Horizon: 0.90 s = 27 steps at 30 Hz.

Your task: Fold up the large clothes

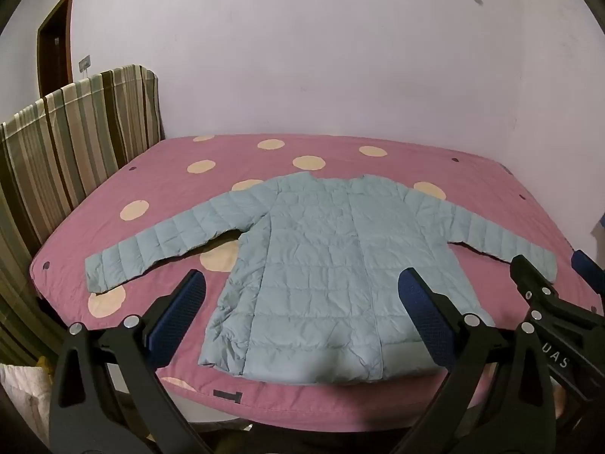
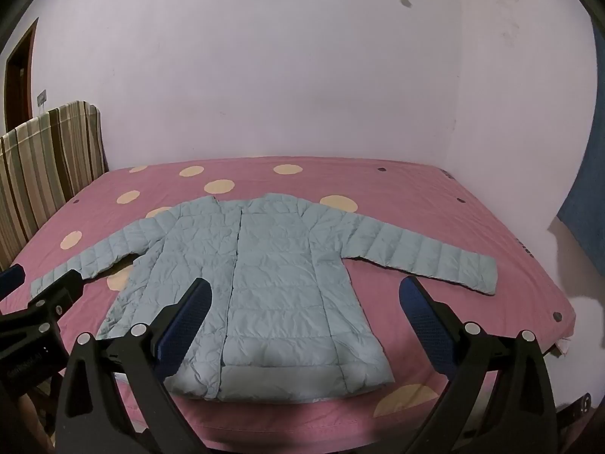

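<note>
A pale blue quilted jacket [image 1: 317, 265] lies flat on the pink bed, front up, both sleeves spread out sideways; it also shows in the right wrist view [image 2: 264, 276]. My left gripper [image 1: 302, 295] is open and empty, held above the jacket's hem near the bed's front edge. My right gripper [image 2: 306, 295] is open and empty, over the hem's right half. The right gripper shows at the right edge of the left wrist view [image 1: 548, 276]. The left gripper shows at the left edge of the right wrist view [image 2: 41, 283].
The bed [image 1: 340, 155] has a pink cover with cream dots and fills the room up to the far white wall. A striped headboard cover [image 1: 75, 143] stands at the left. A brown door [image 1: 53, 49] is far left. A blue cloth [image 2: 590, 189] hangs at the right.
</note>
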Each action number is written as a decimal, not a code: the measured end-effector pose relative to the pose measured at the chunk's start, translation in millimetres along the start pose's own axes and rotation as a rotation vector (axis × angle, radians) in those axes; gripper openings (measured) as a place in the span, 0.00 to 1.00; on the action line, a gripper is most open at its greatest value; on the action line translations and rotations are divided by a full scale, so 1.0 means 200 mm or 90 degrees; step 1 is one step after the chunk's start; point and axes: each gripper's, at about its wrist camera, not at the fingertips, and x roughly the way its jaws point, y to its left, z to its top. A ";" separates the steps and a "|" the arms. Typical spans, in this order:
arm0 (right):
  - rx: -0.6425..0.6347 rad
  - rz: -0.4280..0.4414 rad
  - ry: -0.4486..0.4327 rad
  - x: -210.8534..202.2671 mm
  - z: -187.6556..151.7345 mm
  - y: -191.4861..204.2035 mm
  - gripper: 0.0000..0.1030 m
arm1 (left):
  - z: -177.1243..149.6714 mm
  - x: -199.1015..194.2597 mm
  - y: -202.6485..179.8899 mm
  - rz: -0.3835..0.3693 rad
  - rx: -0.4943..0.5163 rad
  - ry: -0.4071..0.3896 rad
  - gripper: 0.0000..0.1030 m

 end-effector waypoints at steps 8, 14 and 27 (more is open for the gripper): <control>-0.002 -0.002 0.001 0.01 0.00 0.01 0.96 | -0.01 0.02 0.00 0.000 0.000 -0.001 0.98; -0.003 -0.002 0.001 0.01 -0.01 0.01 0.96 | -0.02 0.03 0.00 0.001 0.000 0.000 0.98; -0.002 -0.002 0.002 0.02 -0.02 0.00 0.96 | -0.01 0.03 0.00 0.001 0.000 0.001 0.98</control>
